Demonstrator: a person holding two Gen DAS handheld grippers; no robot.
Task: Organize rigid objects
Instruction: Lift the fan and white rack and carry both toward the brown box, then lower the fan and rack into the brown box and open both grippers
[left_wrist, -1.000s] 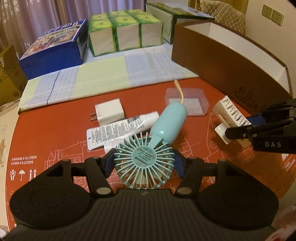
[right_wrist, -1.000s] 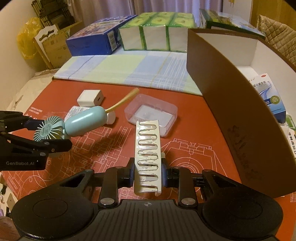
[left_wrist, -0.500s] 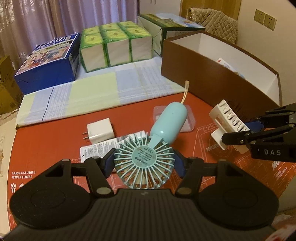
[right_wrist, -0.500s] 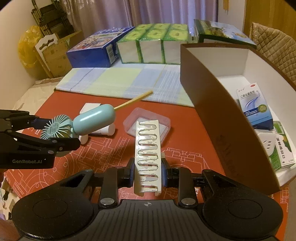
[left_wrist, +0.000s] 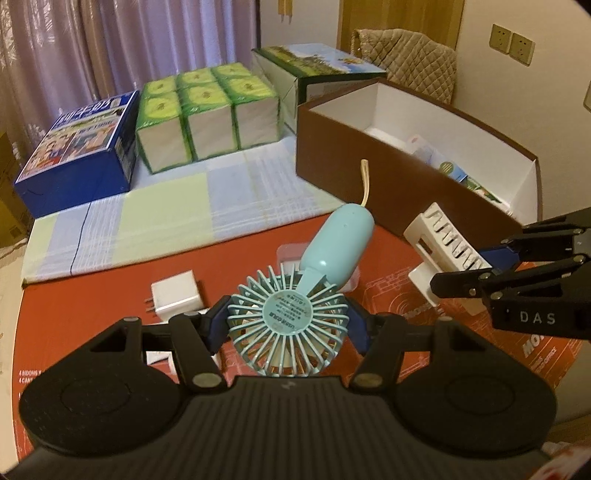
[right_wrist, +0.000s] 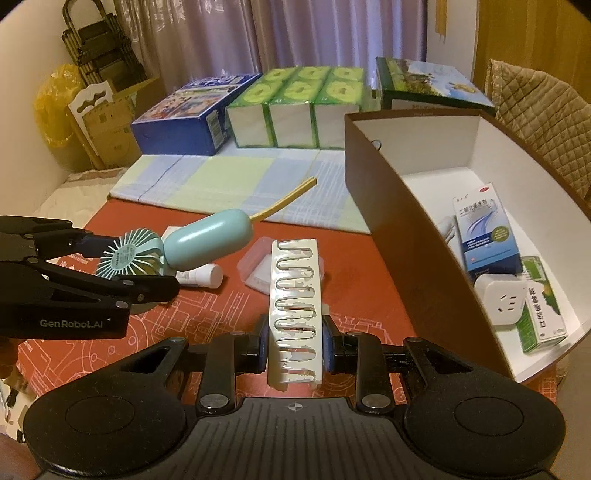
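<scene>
My left gripper (left_wrist: 289, 326) is shut on the round head of a light-blue hand fan (left_wrist: 288, 325), its handle (left_wrist: 338, 240) pointing away and its strap up. The fan (right_wrist: 177, 249) hangs above the red mat. My right gripper (right_wrist: 293, 341) is shut on a white slotted rack (right_wrist: 295, 306), which stands out long past the fingers; the same rack (left_wrist: 448, 254) shows at right in the left wrist view. A brown open box (right_wrist: 391, 218) with white inside stands to the right and holds medicine boxes (right_wrist: 487, 229) and a white socket adapter (right_wrist: 502, 299).
On the red mat (right_wrist: 221, 306) lie a white charger (left_wrist: 175, 295), a white tube (right_wrist: 201, 275) and a clear plastic case (right_wrist: 258, 266). A checked cloth (left_wrist: 147, 214), a blue box (left_wrist: 77, 147), green tissue packs (left_wrist: 207, 107) and a green carton (left_wrist: 314, 70) lie behind.
Both grippers have risen with the fan and the rack still in them. The brown box's inside has come into view, and the items on the mat lie lower in the frames.
</scene>
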